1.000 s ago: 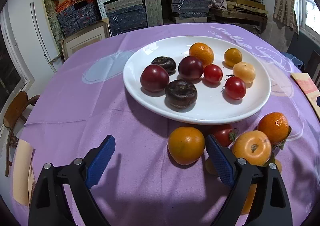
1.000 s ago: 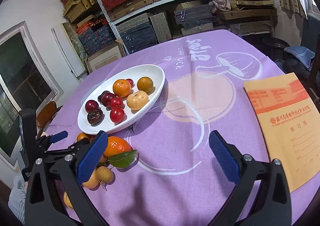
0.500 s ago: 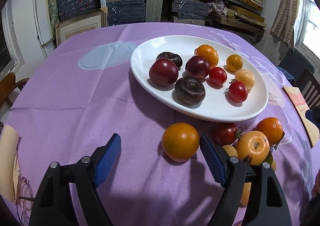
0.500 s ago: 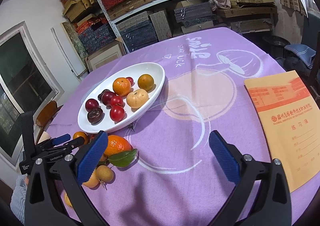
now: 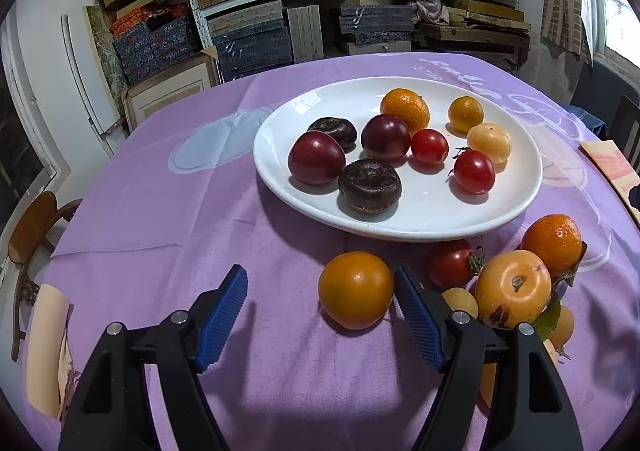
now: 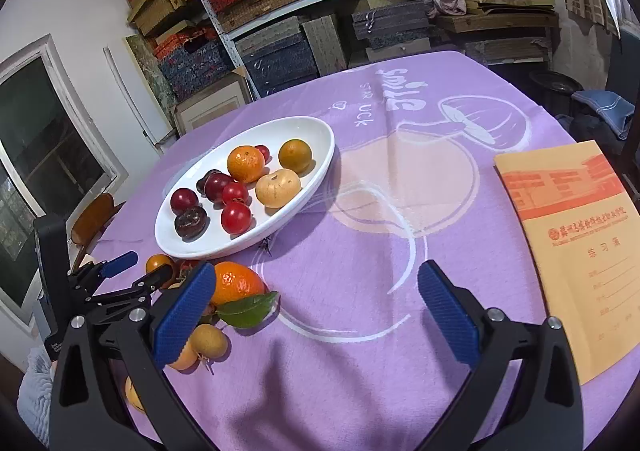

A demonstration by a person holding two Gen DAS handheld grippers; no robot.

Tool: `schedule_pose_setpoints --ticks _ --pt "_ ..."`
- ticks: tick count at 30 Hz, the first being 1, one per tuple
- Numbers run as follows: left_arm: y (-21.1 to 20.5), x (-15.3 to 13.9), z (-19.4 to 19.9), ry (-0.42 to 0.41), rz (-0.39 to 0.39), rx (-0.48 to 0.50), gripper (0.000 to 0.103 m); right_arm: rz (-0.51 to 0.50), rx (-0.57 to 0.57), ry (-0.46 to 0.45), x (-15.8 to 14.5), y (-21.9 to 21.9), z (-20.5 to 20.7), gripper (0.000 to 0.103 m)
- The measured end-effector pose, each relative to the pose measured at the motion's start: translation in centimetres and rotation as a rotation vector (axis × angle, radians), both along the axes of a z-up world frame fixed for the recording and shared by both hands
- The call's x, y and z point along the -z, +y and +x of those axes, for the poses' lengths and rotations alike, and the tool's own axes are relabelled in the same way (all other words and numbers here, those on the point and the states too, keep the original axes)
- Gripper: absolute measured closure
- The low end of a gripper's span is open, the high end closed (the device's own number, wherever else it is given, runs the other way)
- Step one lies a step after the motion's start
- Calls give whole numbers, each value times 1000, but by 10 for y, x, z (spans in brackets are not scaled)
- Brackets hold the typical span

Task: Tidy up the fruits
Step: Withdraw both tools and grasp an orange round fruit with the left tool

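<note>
A white plate (image 5: pixel 400 227) on the purple cloth holds several fruits: plums, tomatoes, oranges. Below it lie a loose orange (image 5: pixel 356 289), a tomato (image 5: pixel 450 263), a yellow-orange fruit (image 5: pixel 512 287) and a leafy mandarin (image 5: pixel 552 243). My left gripper (image 5: pixel 320 279) has its jaws closing around the loose orange. That orange sits between the tips, close against the right finger, and the left pad stands clear of it. From the right wrist view the left gripper (image 6: pixel 146 267) straddles the same orange (image 6: pixel 158 263). My right gripper (image 6: pixel 316 283) hovers open over bare cloth, nothing between its fingers.
An orange exercise book (image 6: pixel 576 235) lies at the table's right edge. Small pale fruits (image 6: pixel 208 339) and a green leaf (image 6: pixel 248 307) lie by the mandarin (image 6: pixel 236 283). A wooden chair (image 5: pixel 36 219) stands left of the table, with stacked shelves behind.
The left gripper's jaws have narrowed and it has shifted so the loose orange now lies between its fingertips. The right gripper has stayed still.
</note>
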State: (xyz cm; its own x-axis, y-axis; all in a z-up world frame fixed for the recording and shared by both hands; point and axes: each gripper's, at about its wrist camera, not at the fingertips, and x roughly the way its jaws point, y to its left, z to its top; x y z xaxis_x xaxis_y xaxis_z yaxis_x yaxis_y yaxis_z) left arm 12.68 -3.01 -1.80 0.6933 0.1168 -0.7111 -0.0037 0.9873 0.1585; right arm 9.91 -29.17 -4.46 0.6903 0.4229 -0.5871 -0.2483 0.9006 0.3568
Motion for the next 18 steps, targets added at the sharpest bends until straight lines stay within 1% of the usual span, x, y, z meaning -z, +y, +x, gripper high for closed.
schedule_pose_setpoints --ticks 5,6,10,13,18 --pt "6 1 3 11 -17 -30 27 1 1 0 0 0 0 4" --pt "6 1 3 11 -22 -32 28 1 2 1 0 0 0 4" --pt "8 3 3 27 -38 -27 49 0 1 5 1 1 0 4" --pt "12 5 4 41 -55 -37 54 -3 -2 5 2 1 1 4" --pt "13 4 1 37 -59 -36 56 -2 -3 5 2 1 1 4"
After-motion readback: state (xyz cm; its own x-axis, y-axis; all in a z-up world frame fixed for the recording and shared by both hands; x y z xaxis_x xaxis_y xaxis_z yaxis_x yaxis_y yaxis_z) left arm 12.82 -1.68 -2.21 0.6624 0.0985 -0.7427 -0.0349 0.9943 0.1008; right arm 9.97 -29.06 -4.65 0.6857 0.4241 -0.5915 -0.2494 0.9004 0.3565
